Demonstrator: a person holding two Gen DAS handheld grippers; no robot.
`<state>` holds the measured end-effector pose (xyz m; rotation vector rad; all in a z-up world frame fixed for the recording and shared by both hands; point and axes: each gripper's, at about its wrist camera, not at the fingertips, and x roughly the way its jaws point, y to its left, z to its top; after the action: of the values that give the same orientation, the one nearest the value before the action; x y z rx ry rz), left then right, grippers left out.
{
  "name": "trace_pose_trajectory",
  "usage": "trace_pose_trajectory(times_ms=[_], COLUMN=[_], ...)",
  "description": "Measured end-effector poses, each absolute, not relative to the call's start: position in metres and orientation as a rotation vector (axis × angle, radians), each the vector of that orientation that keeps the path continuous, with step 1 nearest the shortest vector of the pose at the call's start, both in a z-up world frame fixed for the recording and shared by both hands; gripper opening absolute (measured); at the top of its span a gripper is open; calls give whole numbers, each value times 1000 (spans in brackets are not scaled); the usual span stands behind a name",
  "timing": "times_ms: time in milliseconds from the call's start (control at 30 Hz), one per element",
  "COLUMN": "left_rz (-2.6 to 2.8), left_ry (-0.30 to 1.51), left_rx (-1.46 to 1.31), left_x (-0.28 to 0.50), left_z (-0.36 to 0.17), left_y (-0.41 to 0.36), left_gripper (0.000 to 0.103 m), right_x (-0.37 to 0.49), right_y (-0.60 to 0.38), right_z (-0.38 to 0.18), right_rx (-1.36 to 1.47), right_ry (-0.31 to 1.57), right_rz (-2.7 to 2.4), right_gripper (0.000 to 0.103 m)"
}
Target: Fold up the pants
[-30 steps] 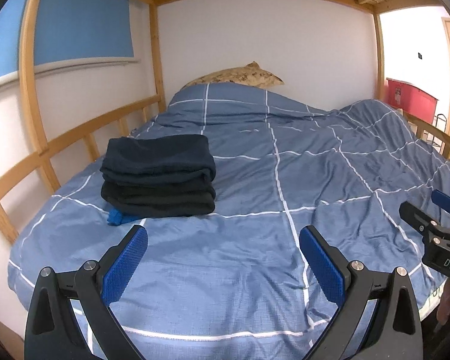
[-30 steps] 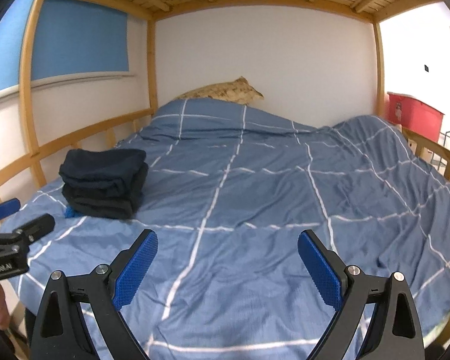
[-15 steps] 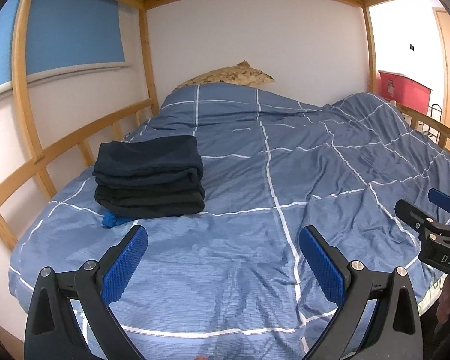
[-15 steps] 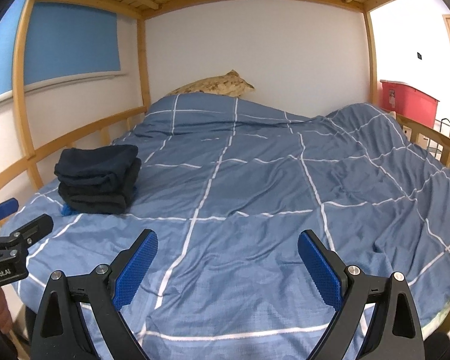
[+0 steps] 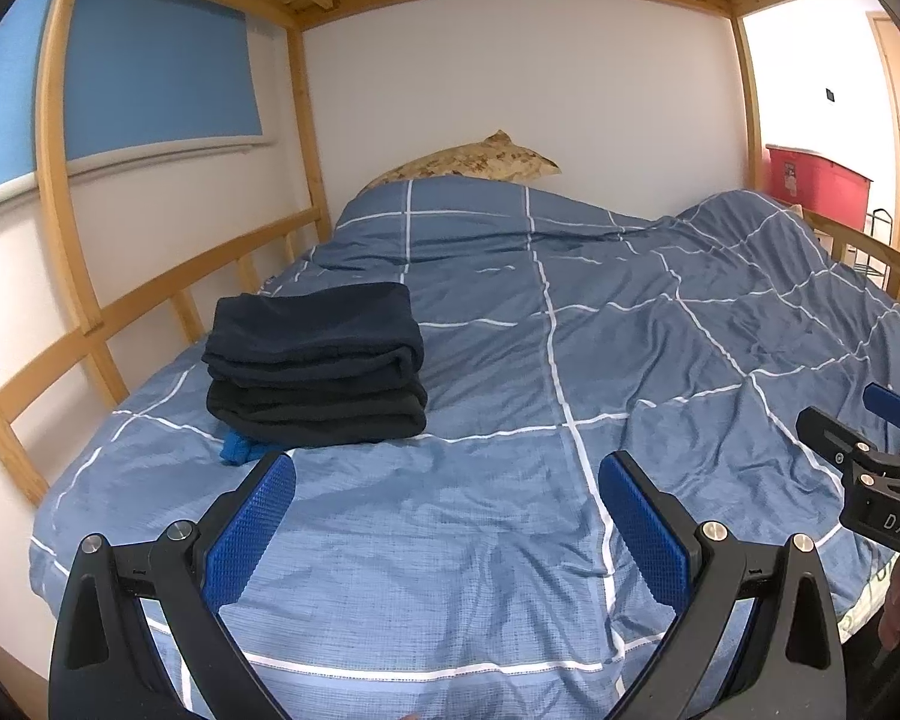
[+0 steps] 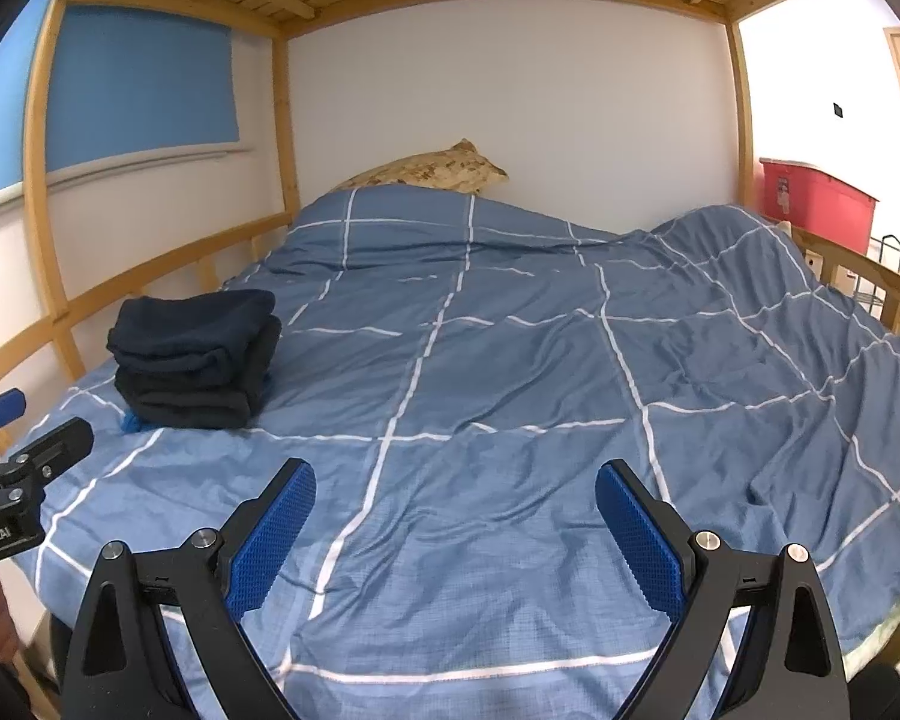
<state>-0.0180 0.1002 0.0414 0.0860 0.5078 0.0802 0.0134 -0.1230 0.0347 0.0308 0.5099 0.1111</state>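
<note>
- Your pants [image 5: 315, 372] are folded and stacked in a neat dark pile on the blue checked duvet [image 5: 510, 516], on the left side of the bed, close to the wooden side rail [image 5: 150, 294].
- The top pair is dark navy, folded into a flat rectangle with rounded fold edges facing you; the pair beneath is black or charcoal and slightly wider.
- From your right wrist view the same pile [image 6: 195, 354] sits square and level, its layers aligned.
- A small bright blue piece of fabric [image 5: 240, 450] pokes out from under the near left corner of the pile; you cannot tell what it belongs to.
</note>
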Motion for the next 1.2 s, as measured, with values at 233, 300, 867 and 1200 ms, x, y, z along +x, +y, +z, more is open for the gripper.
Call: trace_pose_trajectory(times_ms=[233, 300, 867, 1200], left_rz=[77, 79, 78, 76], left_ry=[504, 505, 504, 504], left_rx=[81, 82, 80, 81], left_x=[-18, -18, -19, -19], left_z=[42, 42, 44, 45], left_y=[102, 101, 100, 99], left_gripper=[103, 103, 103, 103], right_x=[13, 14, 14, 14], right_y=[-123, -123, -125, -124], right_z=[35, 35, 38, 39], right_rx=[30, 28, 27, 27], right_ry=[508, 507, 502, 501], right_rz=[111, 111, 108, 110], right_gripper=[95, 95, 95, 95])
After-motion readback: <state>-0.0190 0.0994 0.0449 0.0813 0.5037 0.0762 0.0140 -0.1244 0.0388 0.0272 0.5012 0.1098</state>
